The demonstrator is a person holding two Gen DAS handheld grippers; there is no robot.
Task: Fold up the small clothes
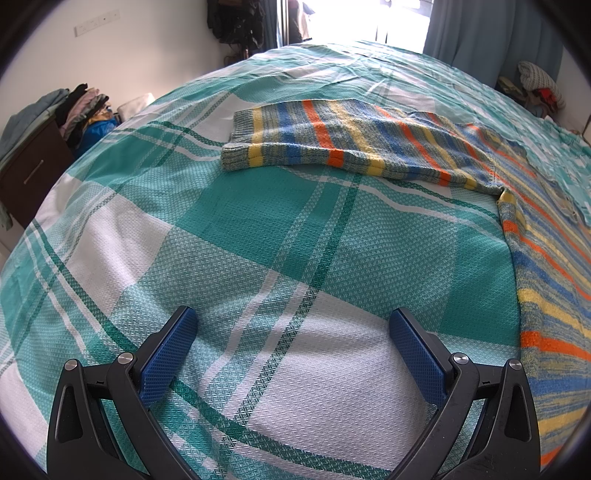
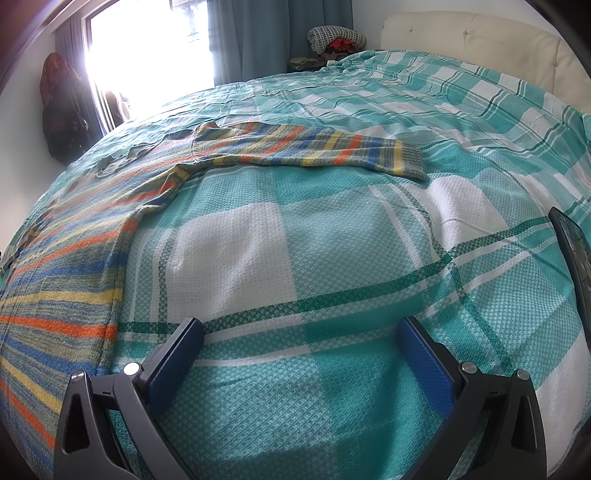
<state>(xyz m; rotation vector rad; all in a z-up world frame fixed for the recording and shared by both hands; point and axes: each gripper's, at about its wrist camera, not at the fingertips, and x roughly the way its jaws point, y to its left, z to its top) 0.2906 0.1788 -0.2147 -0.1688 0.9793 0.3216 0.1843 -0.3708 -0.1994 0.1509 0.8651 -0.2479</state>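
Left wrist view only: dark wooden cabinet (image 1: 26,166) at far left with a heap of folded clothes (image 1: 79,110) on top, wall socket strip (image 1: 96,23) above, dark garments hanging by the doorway. Right wrist view only: padded cream headboard (image 2: 480,40) at top right, and a black flat object (image 2: 576,251) at the right edge, cut off, cannot identify. Both views: blue curtains, bright window, a pile of textiles past the far side of the bed. Striped sweater (image 1: 369,144) lies flat on the bed, body between the two grippers, one sleeve stretched out to each side; left view shows a sleeve ending in a ribbed cuff (image 1: 240,147), right view shows the other sleeve (image 2: 332,151) with its own ribbed cuff. Left gripper (image 1: 293,328): jaws wide apart, nothing between them, low over bare bedsheet (image 1: 258,229), sweater body just beside it to the right. Right gripper (image 2: 299,339): jaws likewise wide apart and empty, over sheet, sweater hem at its left. Sweater: coarse knit, grey-green ground with blue, yellow, orange stripes. Bedsheet: waffle-textured weave, teal-and-white plaid with dark green lines, lightly creased. Gripper pads blue, knurled; frames black with metal pins.
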